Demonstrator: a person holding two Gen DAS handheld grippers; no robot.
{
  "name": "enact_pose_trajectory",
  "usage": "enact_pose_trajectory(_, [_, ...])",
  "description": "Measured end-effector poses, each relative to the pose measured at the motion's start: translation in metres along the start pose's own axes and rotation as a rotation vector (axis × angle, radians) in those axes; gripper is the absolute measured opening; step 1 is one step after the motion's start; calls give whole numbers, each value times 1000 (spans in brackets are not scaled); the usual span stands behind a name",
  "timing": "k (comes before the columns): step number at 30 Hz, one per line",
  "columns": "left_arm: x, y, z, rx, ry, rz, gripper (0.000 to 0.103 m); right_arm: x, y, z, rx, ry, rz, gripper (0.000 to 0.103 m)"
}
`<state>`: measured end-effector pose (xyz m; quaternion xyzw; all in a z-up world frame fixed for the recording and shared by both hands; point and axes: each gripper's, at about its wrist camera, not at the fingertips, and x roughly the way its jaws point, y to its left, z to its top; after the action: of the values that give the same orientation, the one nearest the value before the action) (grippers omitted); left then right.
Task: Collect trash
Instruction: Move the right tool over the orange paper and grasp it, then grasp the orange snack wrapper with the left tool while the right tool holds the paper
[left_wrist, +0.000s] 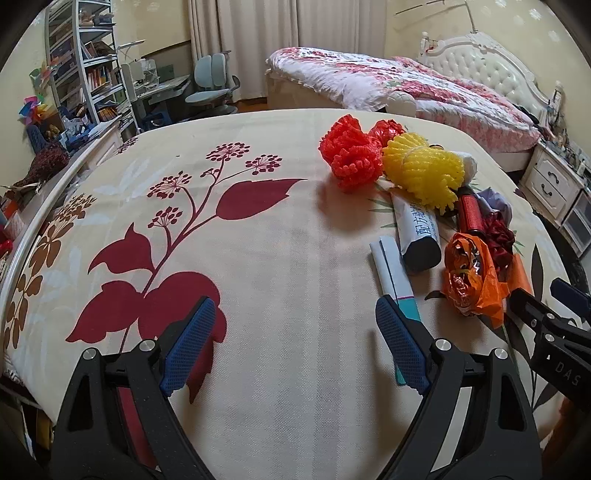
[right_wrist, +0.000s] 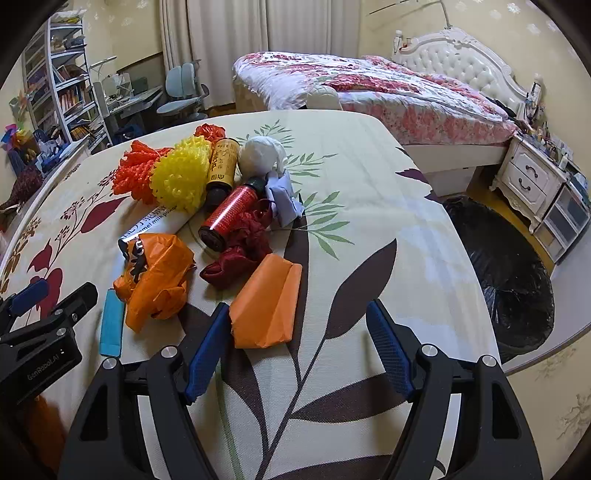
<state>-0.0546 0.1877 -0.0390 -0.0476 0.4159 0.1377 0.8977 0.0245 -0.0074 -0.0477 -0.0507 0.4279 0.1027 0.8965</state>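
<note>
The right gripper (right_wrist: 295, 328) stood spread and empty, its left pad just beside the folded orange paper packet (right_wrist: 266, 306) on the table (right_wrist: 406, 258). The left gripper (left_wrist: 295, 332) hung spread too, holding nothing, with a white and teal box (left_wrist: 395, 280) by its right pad. Beyond the packet lay the rest of the trash: a crumpled orange wrapper (right_wrist: 155, 277), a red can (right_wrist: 229, 214) and a yellow foam net (right_wrist: 181, 173). The packet looked light and soft, likely to crush; pinching across its folded middle seemed safest. A black-lined bin (right_wrist: 509, 266) stood right of the table.
</note>
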Motion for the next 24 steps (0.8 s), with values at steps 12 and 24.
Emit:
enact_pose_trajectory(12, [-1,-17,-1,18,9,-23,86,2,0,-4,-12,14,75,34])
enact_pose_trajectory(24, [-16,-29,6,2,-20,-44,86,-3,-17,-7,2,-16,61,34])
